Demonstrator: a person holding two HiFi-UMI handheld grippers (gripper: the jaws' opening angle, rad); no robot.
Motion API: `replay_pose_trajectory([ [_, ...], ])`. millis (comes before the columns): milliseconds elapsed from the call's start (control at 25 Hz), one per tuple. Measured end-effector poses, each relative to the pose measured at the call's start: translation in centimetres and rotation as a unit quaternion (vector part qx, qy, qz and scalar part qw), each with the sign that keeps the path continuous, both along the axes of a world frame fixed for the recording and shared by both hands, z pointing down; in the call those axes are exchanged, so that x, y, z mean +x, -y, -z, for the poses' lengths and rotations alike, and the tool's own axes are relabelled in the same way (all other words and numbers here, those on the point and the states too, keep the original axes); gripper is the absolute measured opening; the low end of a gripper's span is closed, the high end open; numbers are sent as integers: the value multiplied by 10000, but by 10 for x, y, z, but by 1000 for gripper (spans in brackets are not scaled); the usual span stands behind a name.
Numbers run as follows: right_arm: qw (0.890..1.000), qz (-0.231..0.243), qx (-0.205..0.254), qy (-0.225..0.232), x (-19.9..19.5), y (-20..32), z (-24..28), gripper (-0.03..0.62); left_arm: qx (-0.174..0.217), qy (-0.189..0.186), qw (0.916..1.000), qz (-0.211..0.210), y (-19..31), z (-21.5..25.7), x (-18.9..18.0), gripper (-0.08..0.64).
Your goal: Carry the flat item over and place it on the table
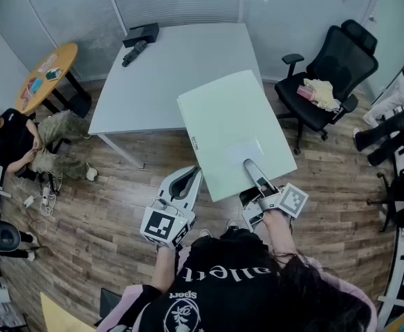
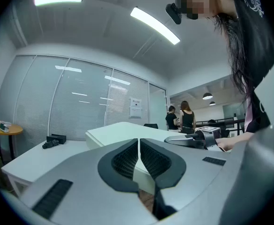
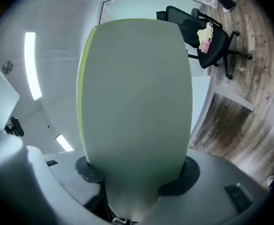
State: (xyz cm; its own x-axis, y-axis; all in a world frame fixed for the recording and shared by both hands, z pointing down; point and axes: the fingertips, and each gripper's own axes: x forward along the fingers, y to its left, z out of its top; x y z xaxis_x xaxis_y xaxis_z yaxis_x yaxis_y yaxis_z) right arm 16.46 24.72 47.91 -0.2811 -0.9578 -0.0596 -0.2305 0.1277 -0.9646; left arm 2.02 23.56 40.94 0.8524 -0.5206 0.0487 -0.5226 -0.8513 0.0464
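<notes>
A large flat pale-green board (image 1: 236, 133) is held level above the floor, its far corner over the near edge of the white table (image 1: 160, 75). My right gripper (image 1: 252, 168) is shut on the board's near edge, one jaw lying on top of it. In the right gripper view the board (image 3: 137, 93) fills the middle, clamped between the pads of the right gripper (image 3: 137, 172). My left gripper (image 1: 188, 180) is shut and empty, just left of the board's near corner. The left gripper view shows the left gripper (image 2: 139, 149) with its jaws together, the board (image 2: 123, 132) beyond.
A black box and a black tool (image 1: 138, 43) lie at the table's far left corner. A black office chair (image 1: 326, 75) with cloth on its seat stands to the right. A round yellow table (image 1: 46, 75) and a seated person (image 1: 22, 144) are at the left.
</notes>
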Motion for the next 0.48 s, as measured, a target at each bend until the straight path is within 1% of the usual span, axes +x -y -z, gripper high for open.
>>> replay_pose_trajectory([
  [200, 10000, 45, 57, 3, 0, 3, 1, 284, 23, -2, 10000, -80, 0, 0, 4, 34],
  [480, 9999, 82, 61, 67, 10, 8, 0, 284, -6, 4, 10000, -40, 3, -1, 12, 34],
])
